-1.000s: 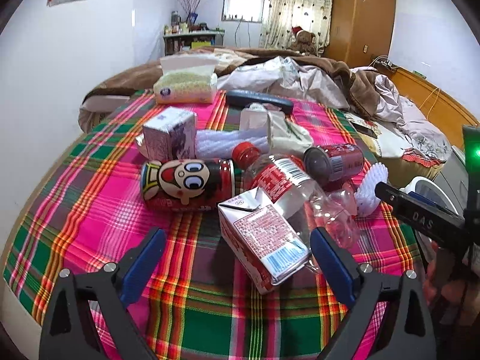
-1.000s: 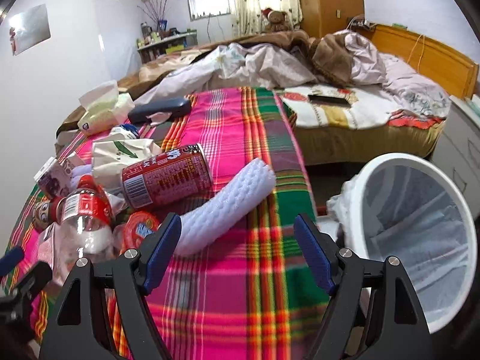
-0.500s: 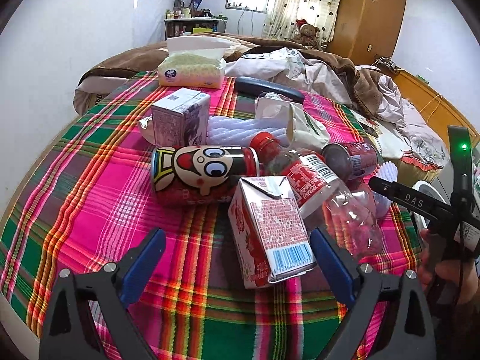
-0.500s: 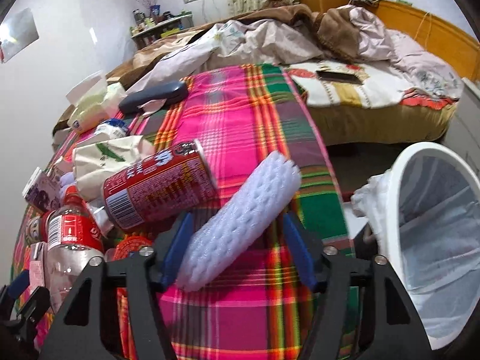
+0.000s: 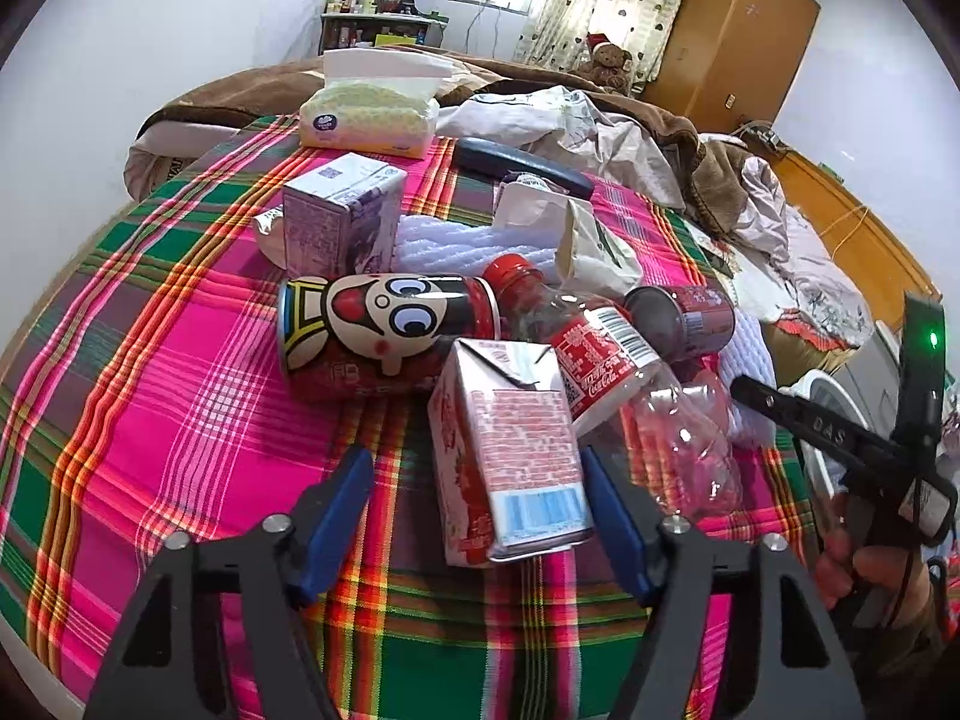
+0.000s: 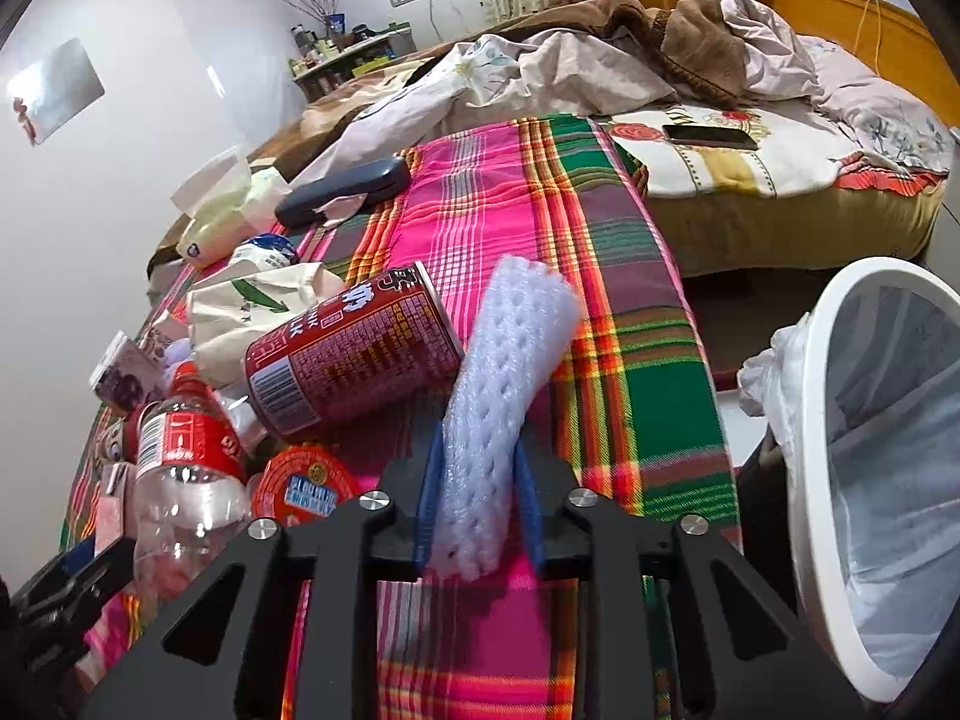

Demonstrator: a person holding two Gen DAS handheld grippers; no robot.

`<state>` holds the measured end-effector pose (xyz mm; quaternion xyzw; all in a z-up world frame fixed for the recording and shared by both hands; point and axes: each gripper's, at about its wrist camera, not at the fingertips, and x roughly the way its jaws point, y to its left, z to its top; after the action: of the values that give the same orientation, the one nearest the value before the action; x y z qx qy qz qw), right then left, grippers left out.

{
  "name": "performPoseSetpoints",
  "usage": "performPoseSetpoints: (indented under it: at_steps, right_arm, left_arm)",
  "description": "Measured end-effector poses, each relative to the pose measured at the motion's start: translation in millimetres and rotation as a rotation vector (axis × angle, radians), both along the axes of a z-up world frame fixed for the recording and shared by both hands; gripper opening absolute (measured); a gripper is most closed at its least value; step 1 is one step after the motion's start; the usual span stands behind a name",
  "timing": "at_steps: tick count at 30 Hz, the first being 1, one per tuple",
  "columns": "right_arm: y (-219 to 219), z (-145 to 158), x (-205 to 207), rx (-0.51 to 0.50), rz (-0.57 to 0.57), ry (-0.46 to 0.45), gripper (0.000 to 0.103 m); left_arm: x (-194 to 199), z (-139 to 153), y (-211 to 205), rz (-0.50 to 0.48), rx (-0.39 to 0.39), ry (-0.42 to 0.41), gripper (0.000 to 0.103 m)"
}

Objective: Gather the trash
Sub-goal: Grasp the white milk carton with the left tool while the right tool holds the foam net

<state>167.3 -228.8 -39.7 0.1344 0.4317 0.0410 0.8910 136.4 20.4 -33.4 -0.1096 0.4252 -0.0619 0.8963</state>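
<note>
On the plaid cloth (image 6: 648,396), the right gripper (image 6: 477,504) is closing, pads pressing a foam sleeve (image 6: 510,372) that runs toward upper right. The left gripper (image 5: 480,510) is closing around a carton (image 5: 510,450) lying lengthwise at lower centre, one pad touching.

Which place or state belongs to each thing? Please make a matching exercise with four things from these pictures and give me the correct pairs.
Things:
1. white foam sleeve
2. red milk carton
3. dark glasses case
4. white bin

Places or states:
A. lined with a thin bag, beside the table
B. between the closing left gripper jaws
C. squeezed by the closing right gripper
D. far end of the plaid cloth

Pairs: 1-C, 2-B, 3-D, 4-A
</note>
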Motion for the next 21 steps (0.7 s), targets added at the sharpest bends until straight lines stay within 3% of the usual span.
performPoseSetpoints:
  at_steps: [17, 21]
  right_arm:
    - [-2, 10, -17, 0.019, 0.021, -0.050, 0.021]
    - [0, 12, -22, 0.028, 0.029, -0.061, 0.021]
  left_arm:
    - [12, -7, -7, 0.011, 0.066, 0.013, 0.069]
    - [10, -3, -9, -0.008, 0.063, 0.000, 0.043]
